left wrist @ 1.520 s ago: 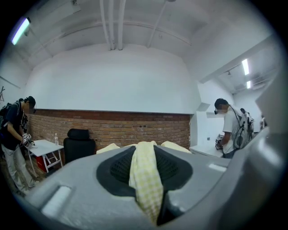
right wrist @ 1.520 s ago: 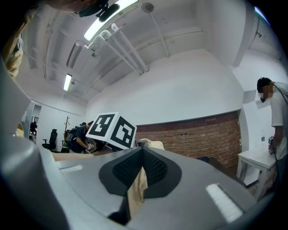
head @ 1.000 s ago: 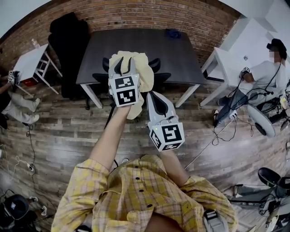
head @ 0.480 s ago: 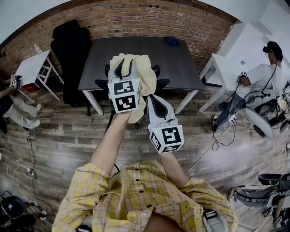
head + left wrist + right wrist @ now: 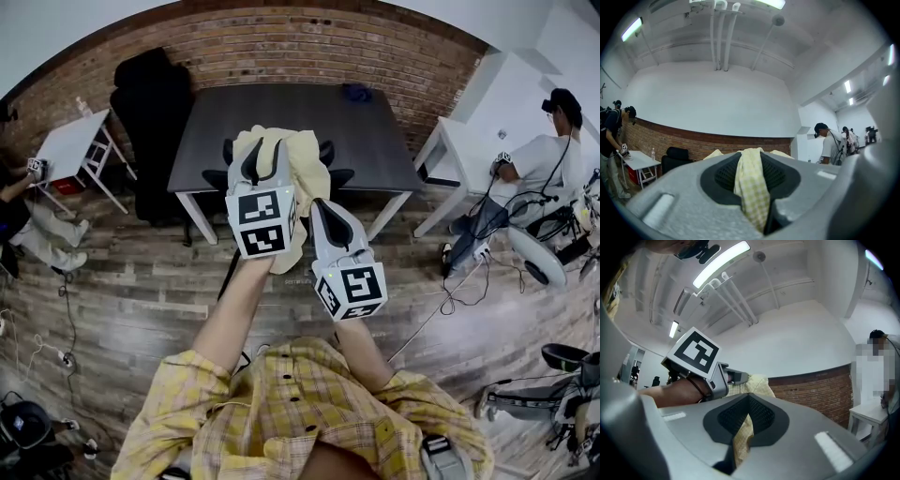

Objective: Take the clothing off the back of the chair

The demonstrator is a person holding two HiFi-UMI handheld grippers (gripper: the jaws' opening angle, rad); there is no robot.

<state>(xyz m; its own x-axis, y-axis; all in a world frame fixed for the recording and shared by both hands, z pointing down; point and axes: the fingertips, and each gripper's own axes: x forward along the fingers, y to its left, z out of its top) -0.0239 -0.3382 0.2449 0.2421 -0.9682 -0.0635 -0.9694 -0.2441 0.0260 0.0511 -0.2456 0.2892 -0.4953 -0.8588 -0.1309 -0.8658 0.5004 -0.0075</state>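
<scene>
Head view shows one pale yellow checked garment (image 5: 305, 167), bunched up at 12 o'clock from the wearer and held by two tools. The left tool (image 5: 263, 157) is clamped on a fold of it; in the left gripper view the checked cloth runs down between the two dark pads, pinched there. The right tool (image 5: 323, 214), just at 5 o'clock of the left one, is also closed on the cloth: the right gripper view shows a strip squeezed in the narrow gap between its pads. Each tool carries one marker cube.

Behind the garment stands one black chair (image 5: 337, 175), pushed in at one dark desk (image 5: 281, 108). Only its arms and a bit of its back show beside the cloth, and I cannot tell whether the cloth touches the back. A taller black chair (image 5: 150, 103) stands at 10 o'clock by the brick wall (image 5: 281, 47).

Two white desks flank the scene, one at 9 o'clock (image 5: 66, 145), one at 2 o'clock (image 5: 459, 141). Two other people show: one (image 5: 548, 150) beside the right white desk, and one (image 5: 28, 225) cut off by the left edge.
</scene>
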